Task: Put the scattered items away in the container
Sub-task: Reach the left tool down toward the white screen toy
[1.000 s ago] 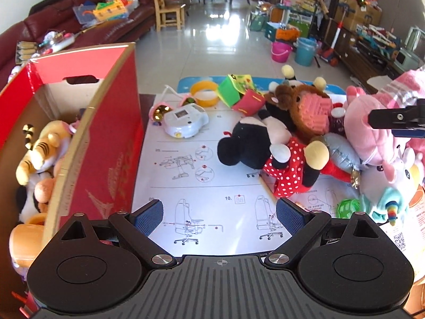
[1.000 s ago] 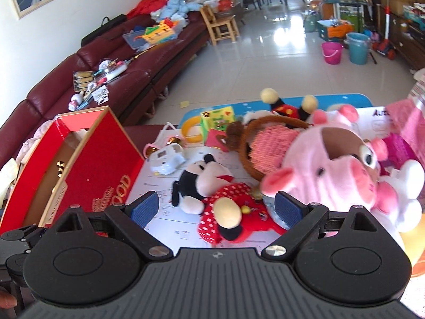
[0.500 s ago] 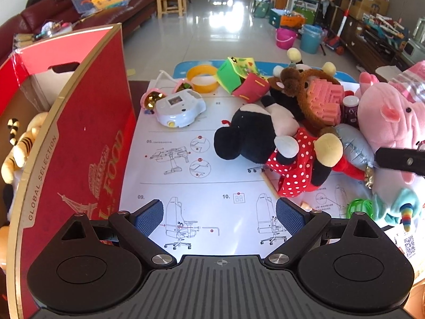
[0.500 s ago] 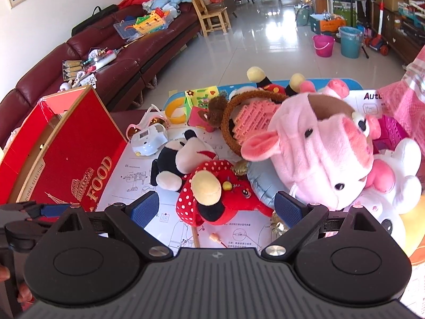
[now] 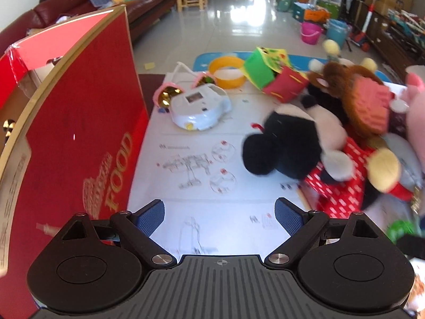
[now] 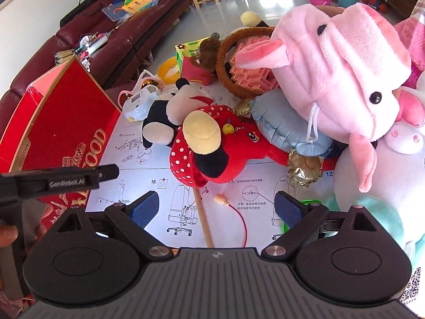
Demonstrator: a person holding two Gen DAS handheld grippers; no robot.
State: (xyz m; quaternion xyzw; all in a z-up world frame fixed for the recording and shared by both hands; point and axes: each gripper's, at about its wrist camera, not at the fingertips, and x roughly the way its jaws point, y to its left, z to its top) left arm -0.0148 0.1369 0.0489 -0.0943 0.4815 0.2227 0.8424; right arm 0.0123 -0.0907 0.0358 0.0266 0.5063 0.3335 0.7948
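- The red box [image 5: 79, 122] is being shown at the left of the left wrist view, standing on its base beside the white sheet [image 5: 191, 164]; its printed wall is being faced toward the toys; in the right wrist view it [image 6: 66, 122] is being seen at the left too.
- The left gripper [image 5: 220, 214] is being held wide open over the sheet; nothing is being gripped between its blue pads [image 5: 150, 218].
- The right gripper [image 6: 216, 207] is also being held fully open and empty, above a wooden stick [image 6: 203, 220] and a red cord [image 6: 243, 220].
- The mouse plush [image 5: 300, 148] is being left lying on the sheet, just right of centre; it [image 6: 191, 138] is being touched by the pig plush [image 6: 340, 74] pile behind.
- A white toy [image 5: 199, 109] is being left near the box; a yellow ring [image 5: 227, 71] is lying beyond it.
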